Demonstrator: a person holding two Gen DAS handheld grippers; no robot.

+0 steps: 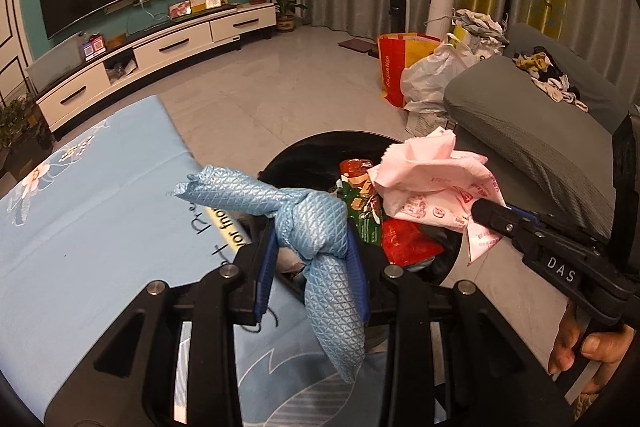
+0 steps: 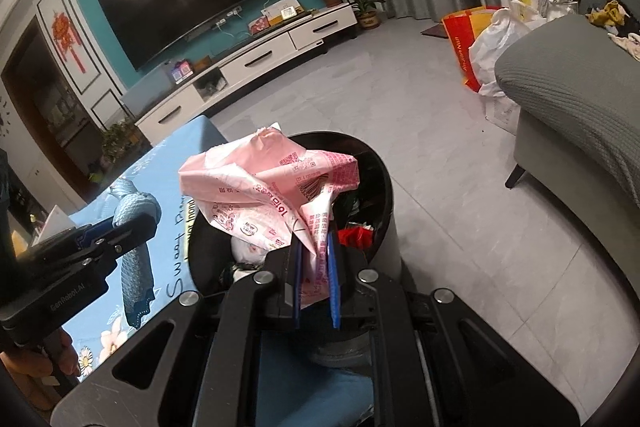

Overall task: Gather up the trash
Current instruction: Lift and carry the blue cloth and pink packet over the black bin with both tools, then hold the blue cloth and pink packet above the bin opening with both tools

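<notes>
My left gripper (image 1: 316,247) is shut on a knotted light-blue textured wrapper (image 1: 316,227), held over the near edge of the black round trash bin (image 1: 316,147). My right gripper (image 2: 316,259) is shut on a crumpled pink printed wrapper (image 2: 272,183), held above the bin's opening (image 2: 376,163). The pink wrapper also shows in the left wrist view (image 1: 436,183), with the right gripper (image 1: 484,211) coming in from the right. The left gripper (image 2: 132,223) and blue wrapper (image 2: 136,207) show at the left of the right wrist view. Red and green wrappers (image 1: 368,211) lie inside the bin.
A table with a light-blue flowered cloth (image 1: 88,211) lies left of the bin. A grey sofa (image 2: 580,115) stands to the right. Bags (image 1: 424,75) sit on the floor beyond it. A TV cabinet (image 1: 160,55) lines the far wall across grey tiled floor (image 1: 296,83).
</notes>
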